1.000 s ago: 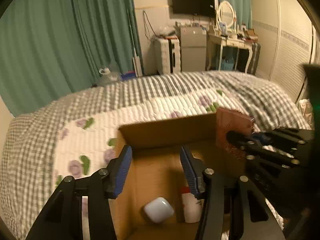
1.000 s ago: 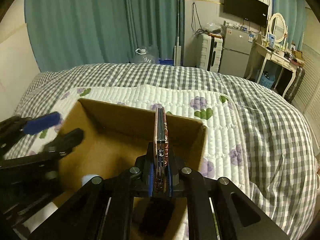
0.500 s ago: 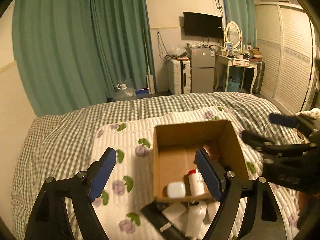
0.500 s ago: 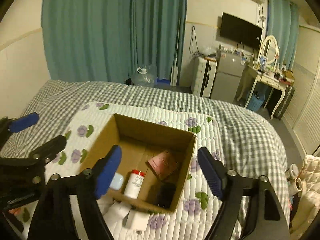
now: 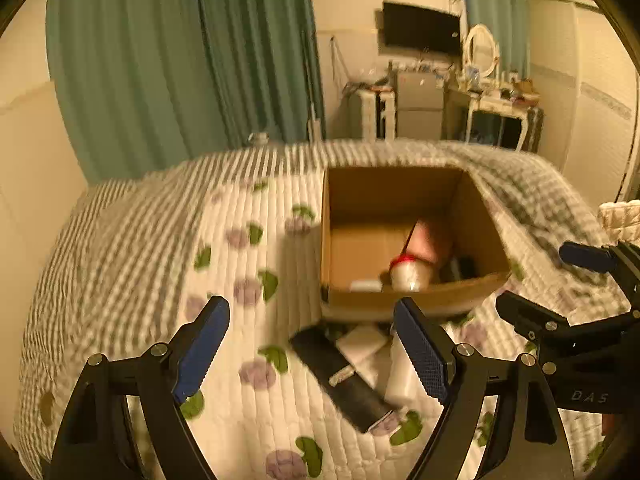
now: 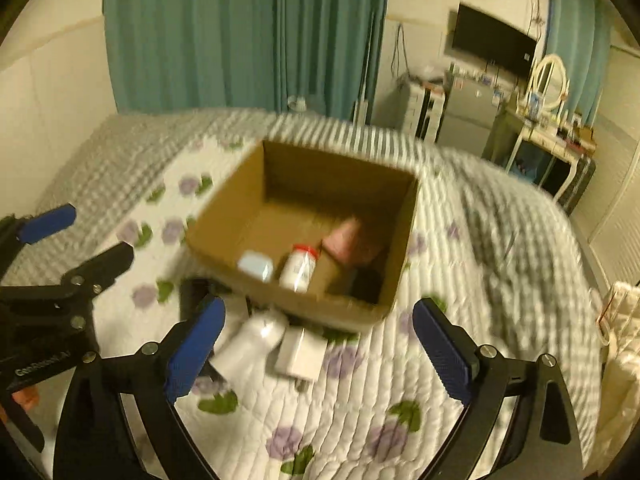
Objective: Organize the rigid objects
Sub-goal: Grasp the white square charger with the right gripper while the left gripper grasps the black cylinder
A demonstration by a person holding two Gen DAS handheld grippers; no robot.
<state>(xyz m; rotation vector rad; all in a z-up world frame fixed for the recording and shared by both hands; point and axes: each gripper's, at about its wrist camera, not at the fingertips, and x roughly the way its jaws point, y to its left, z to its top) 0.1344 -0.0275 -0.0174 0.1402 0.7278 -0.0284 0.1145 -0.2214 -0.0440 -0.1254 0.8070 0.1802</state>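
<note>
Now, item by item, we record: left gripper point(image 5: 312, 344), blue pads spread wide, nothing between them; right gripper point(image 6: 320, 344), likewise spread wide and empty, where a second ago it pinched the reddish wallet over the box; cardboard box point(image 6: 392, 248) open on the floral quilt point(image 6: 352, 412), seen from farther back than half a second ago; inside it we count the reddish wallet point(image 6: 348, 236) leaning toward the right wall, a red-capped white bottle point(image 6: 298, 268) lying beside it, a small pale case point(image 6: 256, 266) near the front wall, a dark item point(image 6: 366, 284) in the right corner, too blurred to name; outside, just before the box's near wall, a black flat object point(image 5: 340, 376), a white bottle point(image 6: 248, 348) and a white packet point(image 6: 300, 354), all touching or overlapping
</note>
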